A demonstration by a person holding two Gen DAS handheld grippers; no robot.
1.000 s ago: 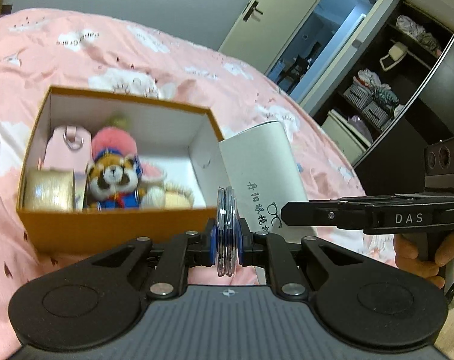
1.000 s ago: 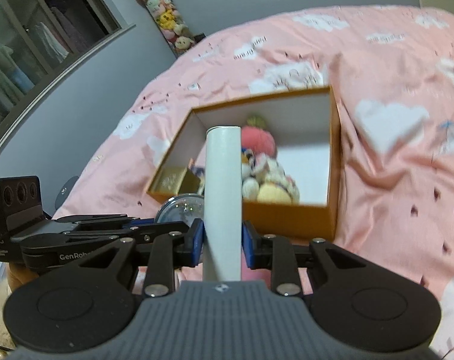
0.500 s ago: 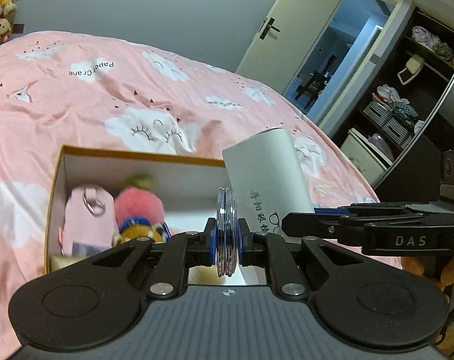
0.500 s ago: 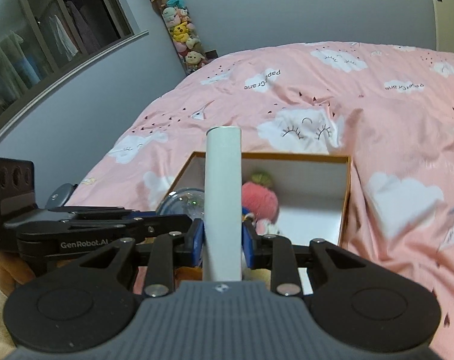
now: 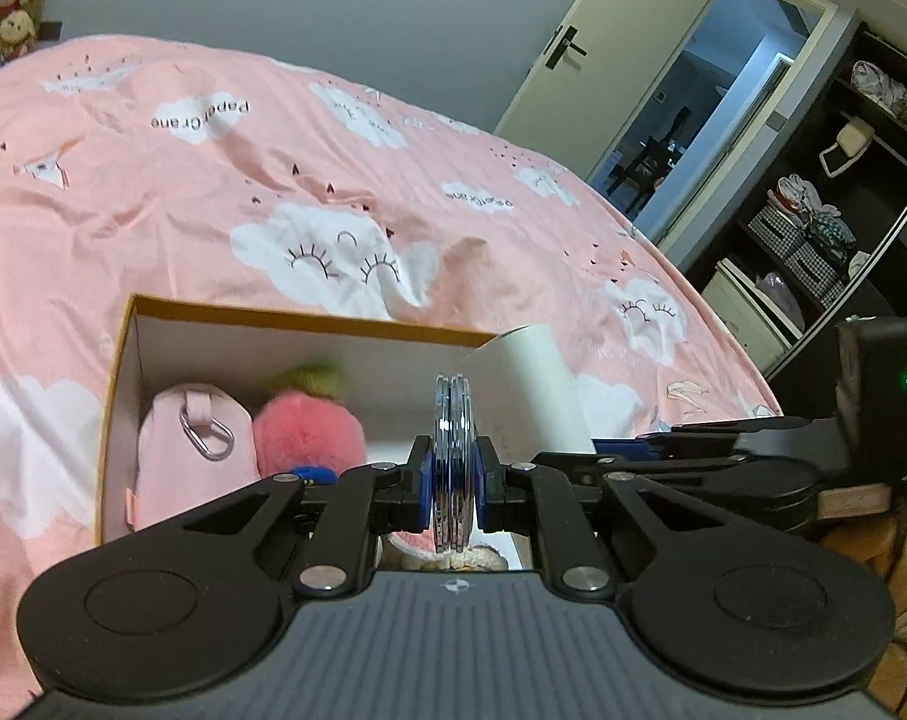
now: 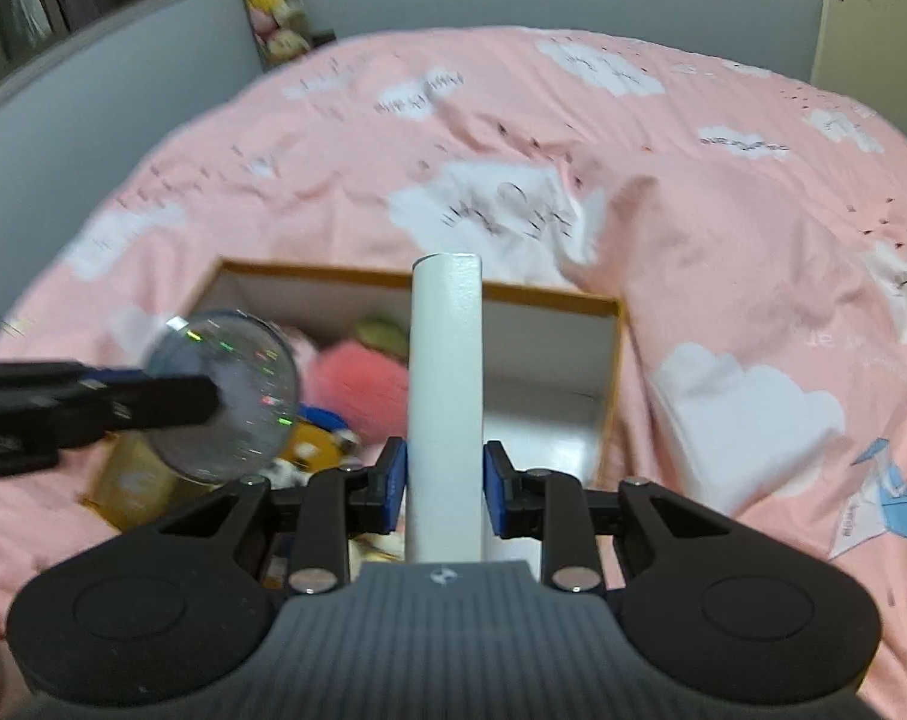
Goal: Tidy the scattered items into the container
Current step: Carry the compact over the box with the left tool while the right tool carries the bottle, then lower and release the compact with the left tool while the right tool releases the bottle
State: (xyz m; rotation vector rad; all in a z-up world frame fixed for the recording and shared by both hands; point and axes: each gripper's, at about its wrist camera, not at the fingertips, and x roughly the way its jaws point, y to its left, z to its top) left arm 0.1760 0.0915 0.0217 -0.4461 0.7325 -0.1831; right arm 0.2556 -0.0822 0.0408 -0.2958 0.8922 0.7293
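Note:
An orange cardboard box (image 5: 309, 319) (image 6: 549, 294) with white inner walls lies open on the pink bed. Inside are a pink pouch (image 5: 189, 450), a pink fluffy toy (image 5: 309, 432) (image 6: 357, 378) and a fox plush (image 6: 315, 450). My left gripper (image 5: 452, 486) is shut on a round silver compact mirror (image 5: 452, 456) (image 6: 225, 396), held edge-on over the box's near side. My right gripper (image 6: 444, 480) is shut on a white glasses case (image 6: 446, 396) (image 5: 525, 390), which stands upright over the box's right half. The two grippers are close side by side.
A pink quilt (image 5: 213, 192) with white clouds covers the bed around the box. A gold box (image 6: 135, 480) sits in the box's near left corner. An open door (image 5: 699, 108) and dark shelves (image 5: 825, 204) stand to the right. Stuffed toys (image 6: 273, 6) hang by the far wall.
Both grippers have moved forward over the box with their loads. The box has slid toward the bottom of both views, and the right view has swung leftward, with motion blur.

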